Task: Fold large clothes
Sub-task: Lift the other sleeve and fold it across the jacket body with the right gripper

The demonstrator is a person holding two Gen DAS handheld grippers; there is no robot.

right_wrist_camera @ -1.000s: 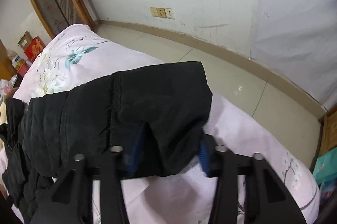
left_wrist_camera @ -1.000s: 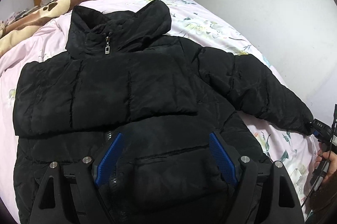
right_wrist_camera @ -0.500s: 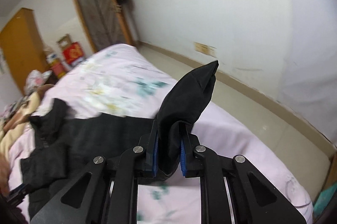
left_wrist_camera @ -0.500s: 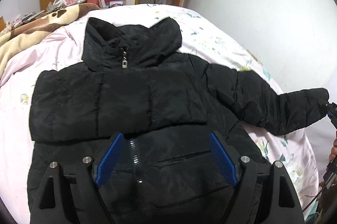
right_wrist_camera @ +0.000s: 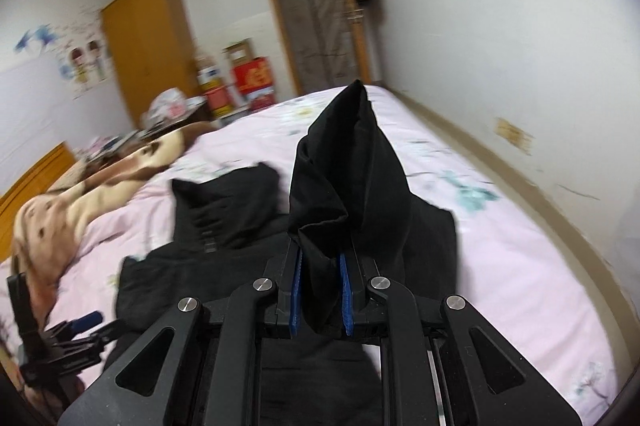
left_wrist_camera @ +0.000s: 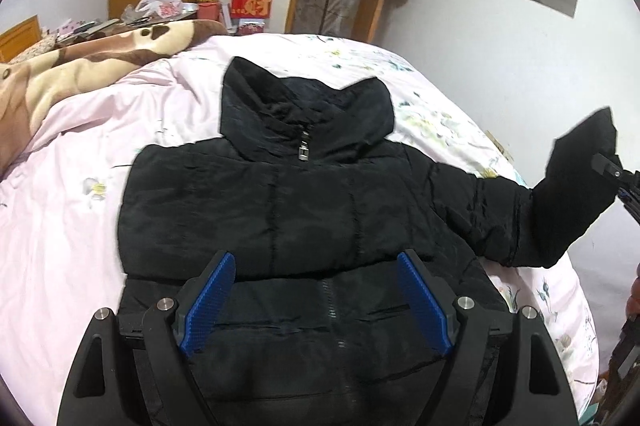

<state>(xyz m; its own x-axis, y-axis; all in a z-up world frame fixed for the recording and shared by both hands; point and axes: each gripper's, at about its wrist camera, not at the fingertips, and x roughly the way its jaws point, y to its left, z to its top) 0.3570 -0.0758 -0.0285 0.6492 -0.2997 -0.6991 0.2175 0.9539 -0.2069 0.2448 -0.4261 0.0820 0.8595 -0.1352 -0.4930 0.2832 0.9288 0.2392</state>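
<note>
1. Right gripper (right_wrist_camera: 320,300): jaws have just been closing and now clamp the sleeve cuff (right_wrist_camera: 352,162), raised off the bed.
2. Left gripper (left_wrist_camera: 316,300): jaws apart, empty, above the hem.
3. Black puffer jacket (left_wrist_camera: 280,210): flat on the pink duvet (left_wrist_camera: 60,226), collar far. The sleeve's long axis runs from the clamp toward the torso.

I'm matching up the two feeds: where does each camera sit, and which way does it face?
Left wrist: on the open left gripper, looking down over the black jacket toward the door.
Right wrist: on the right gripper, shut on the raised sleeve, facing across the bed.
Both show jacket, bed, each other's gripper.
</note>
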